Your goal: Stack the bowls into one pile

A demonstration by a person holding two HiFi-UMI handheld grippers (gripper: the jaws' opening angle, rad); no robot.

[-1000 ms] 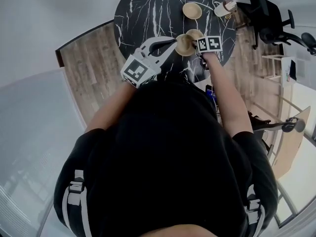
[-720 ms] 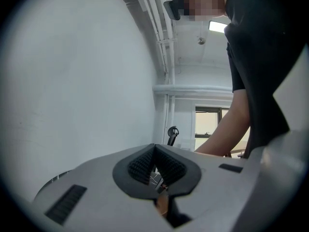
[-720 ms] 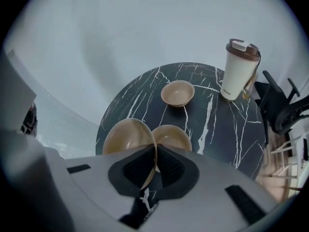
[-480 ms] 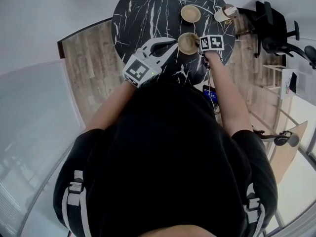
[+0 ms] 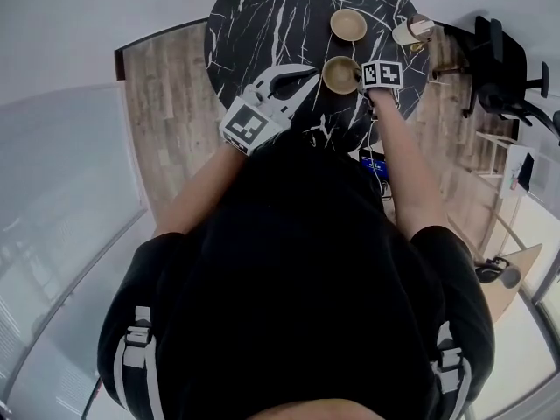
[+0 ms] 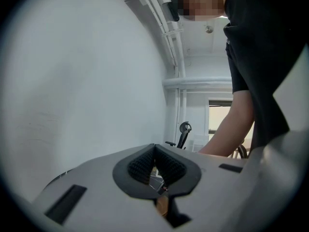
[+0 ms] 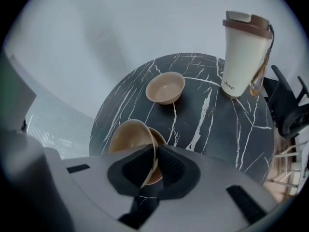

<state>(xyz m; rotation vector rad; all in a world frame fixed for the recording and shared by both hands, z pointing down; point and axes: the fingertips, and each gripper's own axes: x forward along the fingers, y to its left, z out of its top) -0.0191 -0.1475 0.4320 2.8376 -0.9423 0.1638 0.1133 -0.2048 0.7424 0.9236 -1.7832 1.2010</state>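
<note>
My right gripper [image 7: 153,166] grips the rim of a tan bowl [image 7: 129,135], held tilted over a second tan bowl [image 7: 157,138] that rests on the black marble table [image 7: 212,124]. Its jaws are opening, with the rim still between the pads. A third tan bowl [image 7: 165,87] stands alone farther back. In the head view the held bowl [image 5: 340,74] lies just left of the right gripper's marker cube [image 5: 382,74], and the lone bowl [image 5: 348,24] sits behind it. My left gripper [image 5: 308,73] hovers left of the held bowl, shut and empty [image 6: 154,151].
A white lidded travel cup [image 7: 244,54] with a brown strap stands at the table's back right; in the head view the cup [image 5: 411,31] is near the table edge. An office chair [image 5: 503,68] stands on the wood floor to the right.
The right gripper has carried its bowl down and over the near bowl, so the two now overlap. The left gripper has shifted slightly toward them.
</note>
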